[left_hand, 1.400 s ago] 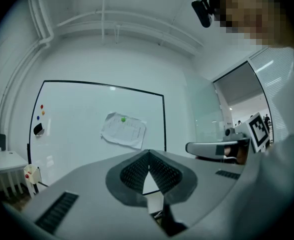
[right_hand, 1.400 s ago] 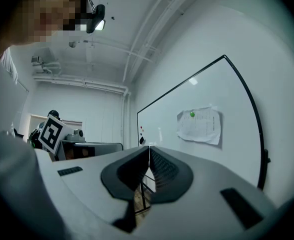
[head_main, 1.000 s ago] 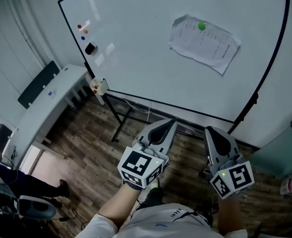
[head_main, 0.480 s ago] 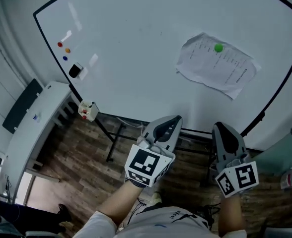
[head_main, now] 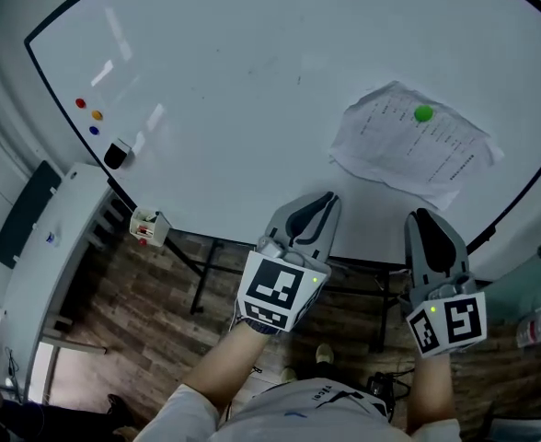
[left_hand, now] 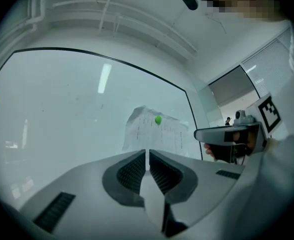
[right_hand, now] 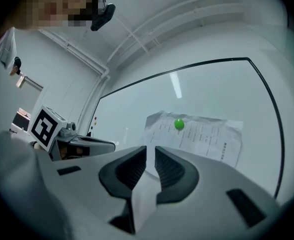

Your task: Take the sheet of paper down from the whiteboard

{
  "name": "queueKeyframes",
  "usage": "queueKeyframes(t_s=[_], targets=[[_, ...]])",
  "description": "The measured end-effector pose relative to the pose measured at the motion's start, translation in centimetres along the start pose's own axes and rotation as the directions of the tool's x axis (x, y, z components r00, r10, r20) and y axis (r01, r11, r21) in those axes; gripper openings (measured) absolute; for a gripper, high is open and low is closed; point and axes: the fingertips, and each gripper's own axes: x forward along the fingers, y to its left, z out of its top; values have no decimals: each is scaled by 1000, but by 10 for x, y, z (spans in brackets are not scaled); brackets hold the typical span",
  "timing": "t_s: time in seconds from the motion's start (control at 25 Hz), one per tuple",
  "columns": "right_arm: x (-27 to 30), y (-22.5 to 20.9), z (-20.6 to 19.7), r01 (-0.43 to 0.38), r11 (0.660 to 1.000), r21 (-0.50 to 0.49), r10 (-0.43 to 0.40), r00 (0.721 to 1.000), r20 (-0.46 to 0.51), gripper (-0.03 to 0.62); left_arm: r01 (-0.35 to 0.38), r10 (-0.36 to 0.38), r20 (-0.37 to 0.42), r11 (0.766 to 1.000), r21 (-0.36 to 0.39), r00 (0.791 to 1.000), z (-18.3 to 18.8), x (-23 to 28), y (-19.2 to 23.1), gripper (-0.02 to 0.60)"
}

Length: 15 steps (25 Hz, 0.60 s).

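The left gripper (head_main: 326,198) is sitting with jaws together, empty; the right gripper (head_main: 424,215) has just been opening slightly, also empty. I am advising: 1 pinning the paper (head_main: 408,150), the other pulling the magnet (head_main: 423,113).

Sheet of paper (head_main: 408,150): white, printed with rows of small text, creased and wrinkled. It hangs flat and tilted on the right part of the whiteboard (head_main: 252,72), pinned near its upper edge by one round green magnet (head_main: 423,113). Whiteboard: large, white, dark-framed, standing upright.
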Motion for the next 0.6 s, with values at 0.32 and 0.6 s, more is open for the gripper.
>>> queueKeyframes(t_s=[0.32,0.6], targets=[[49,-42,28,48,991,-124,-39,997,72,91,-75,73,32,995,63,997,23,46,37,98],[79,-60,35,59,975,-215,-42,996,82,110,-109,111,-11,988,107,994,15,81,54,106]])
